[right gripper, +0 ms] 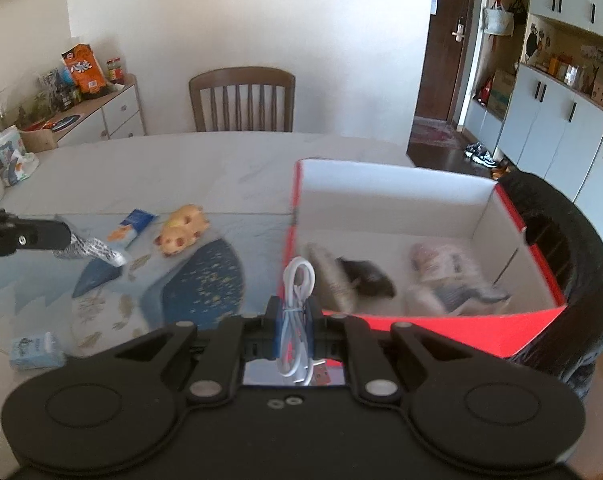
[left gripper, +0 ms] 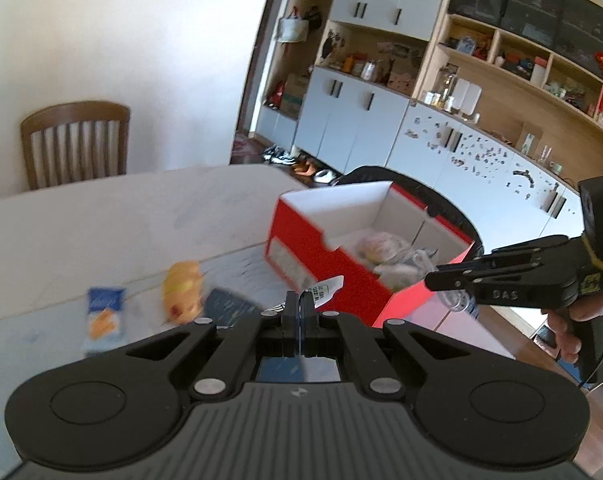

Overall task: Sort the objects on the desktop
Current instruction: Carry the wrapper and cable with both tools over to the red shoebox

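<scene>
Right gripper [right gripper: 295,320] is held level just short of the red box [right gripper: 441,328], clamped on a coiled white cable [right gripper: 297,300]. Left gripper [left gripper: 300,308] is pinched tight on a silvery printed packet [right gripper: 93,250] above the table [right gripper: 181,172].

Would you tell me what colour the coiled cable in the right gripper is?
White; the cable shows best in the right wrist view.

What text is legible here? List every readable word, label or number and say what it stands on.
"DAS" – on the side of the right tongs, seen from the left wrist view.
White tag pinched in the left tongs: printed lines, too blurred to read.
Orange snack bag on the sideboard: large characters, not legible.
Blue packet and red box label: blurred.
</scene>
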`<state>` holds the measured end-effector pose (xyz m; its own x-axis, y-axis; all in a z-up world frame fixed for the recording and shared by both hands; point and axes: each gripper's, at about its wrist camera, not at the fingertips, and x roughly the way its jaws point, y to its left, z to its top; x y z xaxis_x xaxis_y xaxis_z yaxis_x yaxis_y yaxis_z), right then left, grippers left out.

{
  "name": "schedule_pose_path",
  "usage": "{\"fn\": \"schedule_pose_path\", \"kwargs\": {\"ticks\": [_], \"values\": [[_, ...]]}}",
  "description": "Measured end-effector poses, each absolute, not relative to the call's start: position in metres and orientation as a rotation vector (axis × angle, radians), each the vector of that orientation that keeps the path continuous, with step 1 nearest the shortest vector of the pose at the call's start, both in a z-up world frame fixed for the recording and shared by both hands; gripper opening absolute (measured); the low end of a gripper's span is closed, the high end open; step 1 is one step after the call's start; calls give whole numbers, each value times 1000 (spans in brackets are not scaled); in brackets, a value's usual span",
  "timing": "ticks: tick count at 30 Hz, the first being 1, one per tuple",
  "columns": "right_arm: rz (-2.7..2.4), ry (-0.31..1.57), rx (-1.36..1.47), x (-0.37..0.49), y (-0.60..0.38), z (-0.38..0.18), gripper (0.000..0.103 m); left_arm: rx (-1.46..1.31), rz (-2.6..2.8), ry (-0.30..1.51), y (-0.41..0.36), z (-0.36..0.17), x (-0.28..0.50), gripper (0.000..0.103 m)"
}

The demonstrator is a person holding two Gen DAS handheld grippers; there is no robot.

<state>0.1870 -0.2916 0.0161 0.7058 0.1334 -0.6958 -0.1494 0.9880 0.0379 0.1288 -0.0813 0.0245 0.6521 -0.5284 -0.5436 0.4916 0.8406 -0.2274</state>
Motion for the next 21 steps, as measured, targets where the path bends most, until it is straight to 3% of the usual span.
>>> {"fn": "schedule_pose_path", "kwargs": {"ticks": [21], "values": [[198,778,-63,234,-373,15,10,11,-661,568,-225,55,198,0]]}}
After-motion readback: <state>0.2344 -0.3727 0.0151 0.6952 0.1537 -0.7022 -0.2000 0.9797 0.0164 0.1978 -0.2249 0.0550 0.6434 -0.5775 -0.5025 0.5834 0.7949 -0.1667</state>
